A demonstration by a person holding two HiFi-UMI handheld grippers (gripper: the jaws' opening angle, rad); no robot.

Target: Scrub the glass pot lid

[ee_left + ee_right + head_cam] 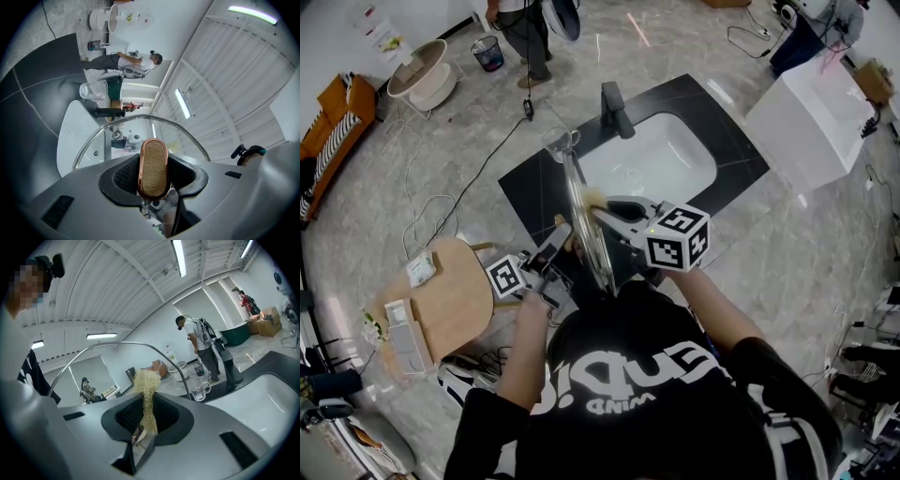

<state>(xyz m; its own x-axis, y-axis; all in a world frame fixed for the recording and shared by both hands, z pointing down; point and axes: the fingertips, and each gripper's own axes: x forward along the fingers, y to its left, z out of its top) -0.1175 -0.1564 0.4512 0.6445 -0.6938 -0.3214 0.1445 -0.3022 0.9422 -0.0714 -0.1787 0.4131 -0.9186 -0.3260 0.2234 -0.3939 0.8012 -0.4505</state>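
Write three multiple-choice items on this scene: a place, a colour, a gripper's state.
1. Where does the clear glass jug stand? A on the black counter beside the white sink; B inside the sink; C on the floor.
2. What colour is the fibrous scrubber in the right gripper? A blue; B pale yellow; C red.
3. The left gripper is: A open, empty; B shut on a cloth; C shut on the wood-topped knob of the round glass lid.
Answers: 1 A, it stands by the sink's corner; 2 B, straw-coloured strands show; 3 C, the pads press the knob.
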